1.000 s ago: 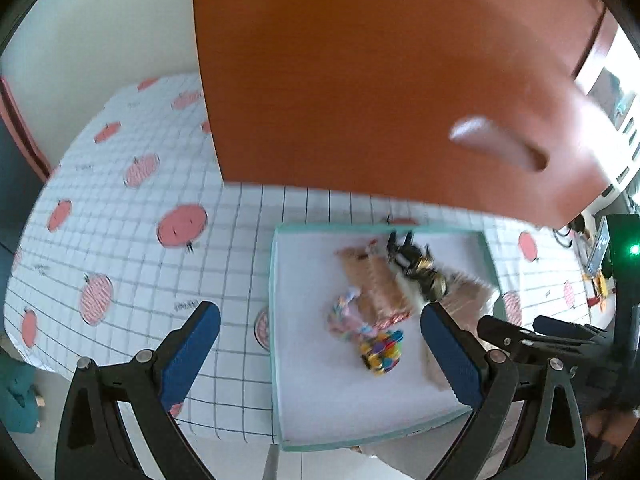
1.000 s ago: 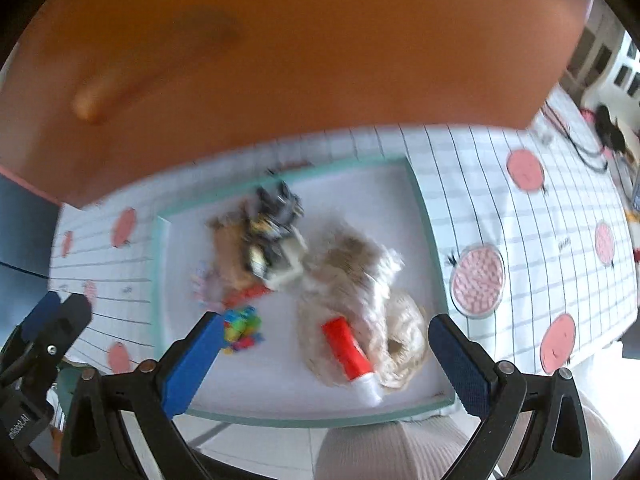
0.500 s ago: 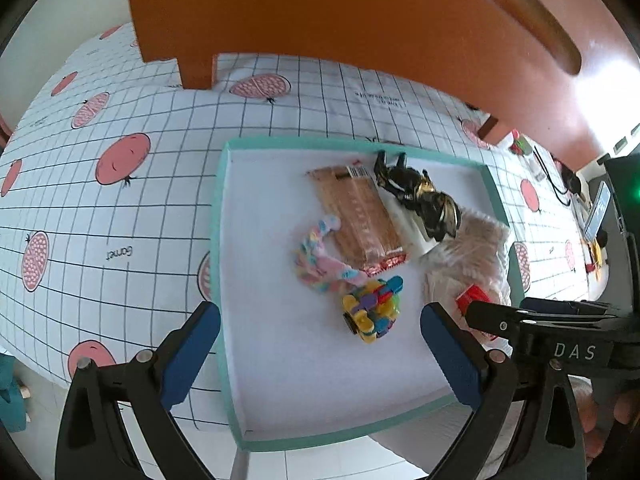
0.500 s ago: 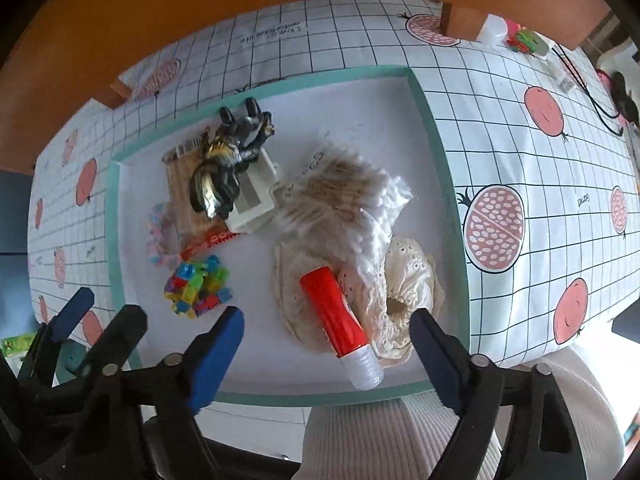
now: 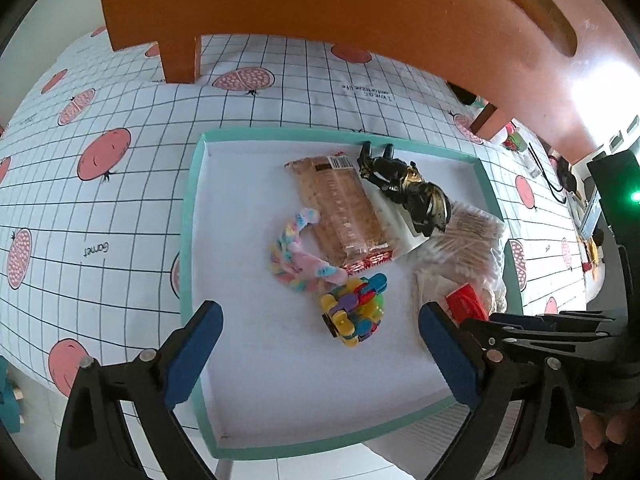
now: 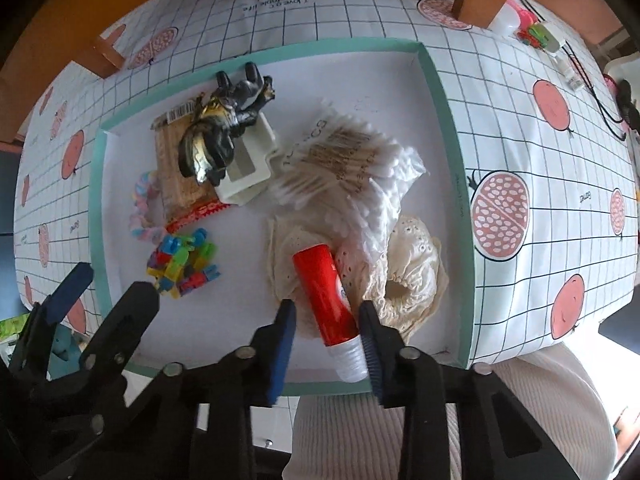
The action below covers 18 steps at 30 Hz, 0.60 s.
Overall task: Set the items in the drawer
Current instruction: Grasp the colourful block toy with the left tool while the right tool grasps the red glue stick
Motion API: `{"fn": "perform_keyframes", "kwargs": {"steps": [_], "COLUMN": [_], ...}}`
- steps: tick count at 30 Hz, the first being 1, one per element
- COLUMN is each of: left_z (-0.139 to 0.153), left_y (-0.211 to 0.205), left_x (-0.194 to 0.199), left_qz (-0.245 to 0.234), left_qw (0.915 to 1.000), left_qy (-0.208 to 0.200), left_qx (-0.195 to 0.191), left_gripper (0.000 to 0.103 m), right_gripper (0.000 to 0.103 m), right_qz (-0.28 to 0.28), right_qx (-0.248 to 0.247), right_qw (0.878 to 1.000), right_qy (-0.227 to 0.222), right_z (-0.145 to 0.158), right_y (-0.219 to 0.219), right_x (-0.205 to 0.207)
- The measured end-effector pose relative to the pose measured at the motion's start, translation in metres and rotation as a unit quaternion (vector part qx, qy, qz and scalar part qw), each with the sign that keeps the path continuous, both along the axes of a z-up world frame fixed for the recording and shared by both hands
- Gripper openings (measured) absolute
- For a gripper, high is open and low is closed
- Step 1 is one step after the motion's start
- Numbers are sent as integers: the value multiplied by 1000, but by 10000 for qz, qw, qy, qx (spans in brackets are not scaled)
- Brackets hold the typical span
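Observation:
A teal-rimmed white tray (image 5: 188, 216) (image 6: 444, 120) holds a red tube (image 6: 320, 288) (image 5: 466, 300) lying on a cream lace cloth (image 6: 408, 264). My right gripper (image 6: 326, 320) straddles the tube's white-cap end. Its jaws are narrowed; the right pad touches the tube and a gap shows on the left. Also in the tray are a bag of cotton swabs (image 6: 340, 160), a black and gold figure (image 5: 412, 192), a biscuit packet (image 5: 340, 212), a pastel braided ring (image 5: 292, 252) and colourful blocks (image 5: 354, 314). My left gripper (image 5: 318, 320) hangs wide open and holds nothing, just above the blocks.
An orange wooden drawer unit (image 5: 320, 0) on short legs stands behind the tray on a pomegranate-print tablecloth (image 5: 100, 200). Small bottles and cables (image 6: 552, 40) lie at the far right. A person's ribbed white clothing (image 6: 400, 440) is at the table's near edge.
Both grippers have come down toward the tray, away from the drawer front. The right gripper's jaws have narrowed from wide open to close around the red tube. The left stays open.

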<state>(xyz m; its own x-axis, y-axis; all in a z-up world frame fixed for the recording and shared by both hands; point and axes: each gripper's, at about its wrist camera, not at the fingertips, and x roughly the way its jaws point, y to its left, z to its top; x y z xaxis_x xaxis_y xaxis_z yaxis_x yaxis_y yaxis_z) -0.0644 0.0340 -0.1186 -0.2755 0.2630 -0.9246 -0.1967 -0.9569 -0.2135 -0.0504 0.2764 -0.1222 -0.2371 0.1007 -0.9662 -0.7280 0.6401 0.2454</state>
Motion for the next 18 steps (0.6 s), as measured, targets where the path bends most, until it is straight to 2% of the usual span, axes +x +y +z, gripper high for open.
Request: {"fn": "perform_keyframes", "kwargs": {"steps": [6,8,11,12,18], "left_z": [-10,-12,-17,-18,-22], "left_y": [4,7,12,13,14], "left_x": [-2,-3,-3,-3,-2], "left_qz": [-18,-53,-138,-150,-213], "left_qw": [10000,10000,9999,9998,9996], "left_qy": [-51,-45,-81,-94,-185], "left_qx": [57,41,-28,-34,78], "left_gripper": [88,78,74,69,51], "right_gripper": [26,26,26,26,26], "right_qz": [211,207,404,606,862], "right_qx": [-34,-76,-183,-186,-305], "right_qw": [9997,9997,9989,9979,9957], "right_qy": [72,129,140,116,116], "right_z": [-2,-4,-7,-7,-11], "right_y": [-6,-8,-10,-13,-4], "right_x": [-1,1,0,-1,-3]}}
